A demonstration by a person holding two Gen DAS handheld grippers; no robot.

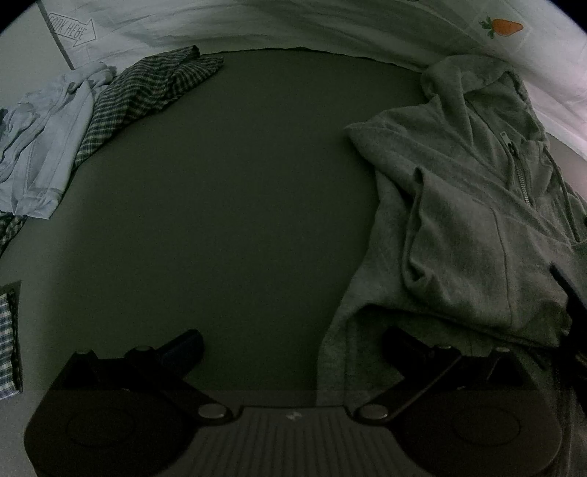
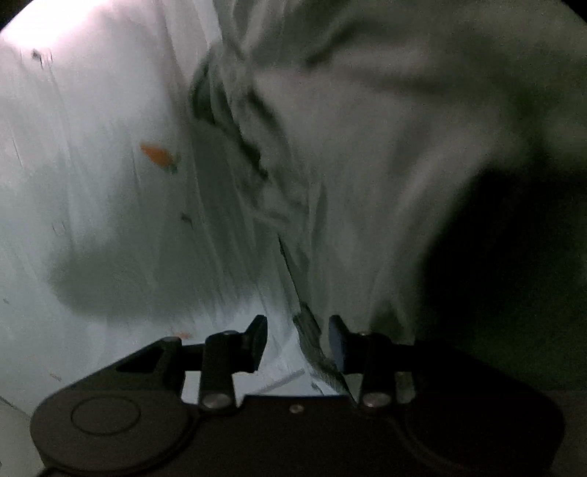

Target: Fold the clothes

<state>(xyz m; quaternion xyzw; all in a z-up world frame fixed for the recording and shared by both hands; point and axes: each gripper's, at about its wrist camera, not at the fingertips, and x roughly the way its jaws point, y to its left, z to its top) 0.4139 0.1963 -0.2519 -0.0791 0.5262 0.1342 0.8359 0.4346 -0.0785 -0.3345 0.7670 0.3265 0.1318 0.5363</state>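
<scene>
From the left wrist: grey zip hoodie (image 1: 466, 220) spread on the right half of the dark mat (image 1: 234, 205), hood up toward the white sheet (image 1: 256, 25) with its carrot print (image 1: 506, 26), one front panel already lapped over the body, hem bunched just ahead of the left gripper (image 1: 293, 341). Jaws wide apart, gripping nothing; right finger (image 1: 403, 339) tucked at the loose hem, left finger over bare mat. Pale blue garment (image 1: 44, 146) and dark checked shirt (image 1: 146, 91) heaped well apart at the far left, another checked piece (image 1: 7, 341) at the left edge. Probably best to slide the lower finger fully under the hem corner before clenching, taking both layers, not just the top one. From the right wrist: heavy blur, so little certain. Right gripper (image 2: 298, 345) with jaws parted, a zip edge (image 2: 315, 348) of the grey cloth running between them and close to the right pad (image 2: 337, 345); no clamp on it visible. Hoodie fabric filling the upper right, white sheet to the left. Likely worth pinching the zip edge squarely near the hem, matching the left grip in height, then lifting both together so the fold lands straight and the zip teeth do not snag or twist the panel.
</scene>
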